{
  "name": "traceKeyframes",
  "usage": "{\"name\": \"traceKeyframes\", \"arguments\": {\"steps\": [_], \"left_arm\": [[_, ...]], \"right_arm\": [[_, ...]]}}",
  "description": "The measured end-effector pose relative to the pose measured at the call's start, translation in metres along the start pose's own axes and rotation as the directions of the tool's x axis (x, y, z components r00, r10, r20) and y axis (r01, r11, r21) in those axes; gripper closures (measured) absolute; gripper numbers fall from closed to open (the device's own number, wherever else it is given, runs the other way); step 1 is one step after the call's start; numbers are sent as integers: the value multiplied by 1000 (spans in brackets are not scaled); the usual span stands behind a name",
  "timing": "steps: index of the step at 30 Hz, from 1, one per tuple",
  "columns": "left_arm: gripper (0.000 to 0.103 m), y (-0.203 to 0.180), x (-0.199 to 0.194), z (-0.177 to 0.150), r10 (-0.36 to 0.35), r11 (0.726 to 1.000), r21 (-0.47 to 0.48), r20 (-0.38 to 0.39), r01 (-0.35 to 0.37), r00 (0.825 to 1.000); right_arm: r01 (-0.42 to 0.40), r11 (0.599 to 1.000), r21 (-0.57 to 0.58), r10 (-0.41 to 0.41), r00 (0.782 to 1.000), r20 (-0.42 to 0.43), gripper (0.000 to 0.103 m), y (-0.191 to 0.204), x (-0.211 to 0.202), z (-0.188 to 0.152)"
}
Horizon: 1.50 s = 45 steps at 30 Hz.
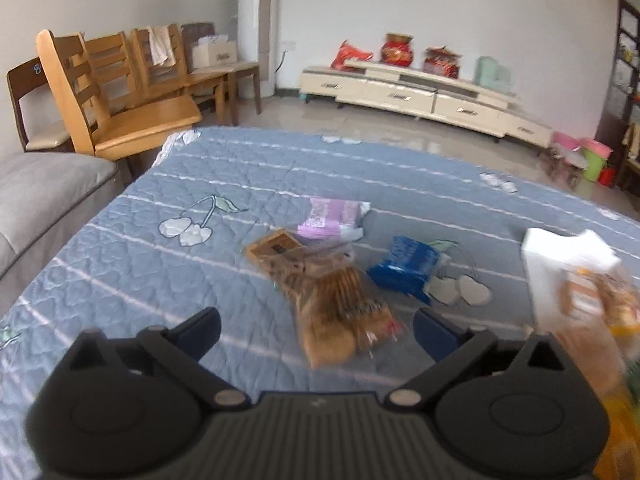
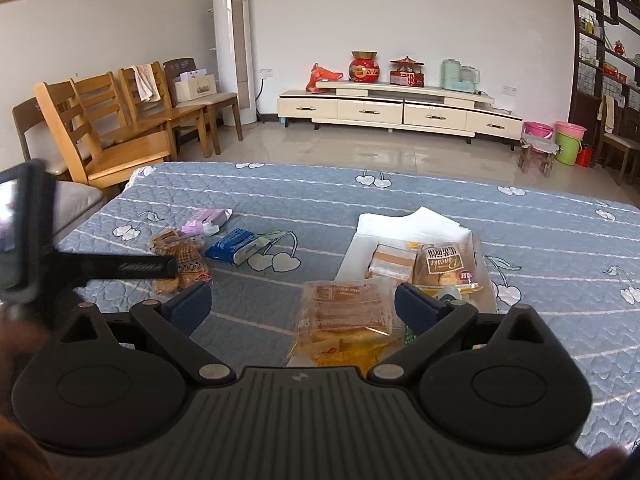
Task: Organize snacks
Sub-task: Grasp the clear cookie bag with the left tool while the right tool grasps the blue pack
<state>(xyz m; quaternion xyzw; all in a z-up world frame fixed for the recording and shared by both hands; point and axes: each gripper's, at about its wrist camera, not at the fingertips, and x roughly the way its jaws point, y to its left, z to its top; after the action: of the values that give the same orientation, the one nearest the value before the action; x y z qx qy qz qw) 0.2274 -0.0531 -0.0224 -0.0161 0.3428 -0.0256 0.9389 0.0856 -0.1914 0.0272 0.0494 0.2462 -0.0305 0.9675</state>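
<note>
My left wrist view shows the left hand-held gripper (image 1: 316, 330) spread wide and holding nothing, with a clear bag of brown biscuits (image 1: 340, 316) lying on the blue quilted table (image 1: 120, 264) between its fingers, a purple packet (image 1: 332, 218) at twelve o'clock from the bag and a blue packet (image 1: 408, 268) at two o'clock. Only my right wrist view shows the white tray (image 2: 412, 224) clearly, holding a pancake packet (image 2: 444, 268) and a small wafer pack (image 2: 390, 262). The right hand-held gripper (image 2: 302, 306) is also wide and empty, over an orange biscuit bag (image 2: 344, 320) at the tray's six o'clock end.
</note>
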Motion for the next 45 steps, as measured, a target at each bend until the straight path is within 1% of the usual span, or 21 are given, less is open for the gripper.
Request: {"name": "traceKeyframes", "arguments": {"steps": [3, 6, 8, 9, 10, 11, 12, 13, 14, 16, 18, 25, 29, 32, 34, 35, 39, 41, 42, 43, 45], "left_arm": [[1, -6, 30, 6, 23, 1000, -12, -45, -23, 999], [1, -10, 51, 8, 21, 999, -30, -91, -24, 996], [1, -12, 62, 9, 32, 999, -25, -102, -34, 994], [6, -11, 67, 9, 32, 999, -26, -106, -35, 994], [14, -11, 70, 9, 24, 999, -30, -113, -27, 993], [16, -10, 71, 9, 15, 999, -32, -119, -19, 993], [25, -11, 68, 9, 26, 1000, -13, -106, -27, 994], [30, -12, 66, 8, 28, 1000, 0, -105, -28, 994], [32, -11, 62, 7, 19, 1000, 8, -102, -18, 995], [44, -8, 52, 4, 10, 1000, 16, -99, -9, 995], [48, -3, 38, -1, 7, 1000, 30, -88, -4, 996], [50, 29, -8, -32, -19, 1000, 8, -65, 19, 998], [51, 48, -37, -50, -12, 1000, -9, -40, 12, 999], [51, 56, -51, -58, -3, 1000, 11, -21, 3, 1000], [51, 60, -55, -58, -4, 1000, -2, -15, 4, 1000], [51, 62, -55, -56, -14, 1000, -10, -16, 13, 1000], [51, 64, -59, -54, -24, 1000, -2, 6, 24, 1000], [51, 67, -60, -54, -19, 1000, -5, 14, 19, 1000], [51, 70, -60, -53, -15, 1000, -10, 16, 16, 1000], [51, 72, -59, -53, -11, 1000, -16, 15, 12, 1000], [51, 77, -57, -52, -6, 999, -35, 11, 6, 1000]], "right_arm": [[-2, 1000, 5, 2, 1000, 0, 0, -2, 3, 1], [-3, 1000, 1, 3, 1000, -6, 0, -2, 9, 1], [-4, 1000, 0, 4, 1000, -10, 0, -2, 13, 2], [-5, 1000, 0, 5, 1000, -13, 0, -1, 14, 2], [-6, 1000, -1, 6, 1000, -16, 0, 0, 14, 0], [-8, 1000, -3, 8, 1000, -19, 0, 1, 15, 1], [-10, 1000, -5, 10, 1000, -21, 0, 3, 16, 1], [-12, 1000, -9, 12, 1000, -25, 0, 5, 17, 2], [-15, 1000, -13, 14, 999, -29, 0, 6, 18, 2], [-19, 1000, -21, 19, 999, -38, 0, 11, 22, 3], [-27, 999, -23, 26, 999, -47, 0, 15, 27, 5], [-79, 997, -1, 79, 992, -101, 0, 29, 62, 18], [-90, 996, 21, 92, 985, -143, 0, 35, 102, 31], [-66, 994, 91, 83, 976, -200, 0, 34, 145, 43], [-49, 984, 169, 88, 968, -234, 0, 33, 174, 50], [-25, 983, 180, 71, 965, -251, 0, 36, 188, 53], [58, 981, 188, 3, 950, -311, 0, 44, 234, 52], [87, 977, 194, -20, 946, -323, 0, 47, 249, 50], [87, 979, 185, -17, 937, -348, 0, 49, 257, 48], [96, 984, 153, -39, 941, -337, 0, 53, 258, 48], [81, 991, 104, -43, 945, -324, 40, 59, 255, 47]]}}
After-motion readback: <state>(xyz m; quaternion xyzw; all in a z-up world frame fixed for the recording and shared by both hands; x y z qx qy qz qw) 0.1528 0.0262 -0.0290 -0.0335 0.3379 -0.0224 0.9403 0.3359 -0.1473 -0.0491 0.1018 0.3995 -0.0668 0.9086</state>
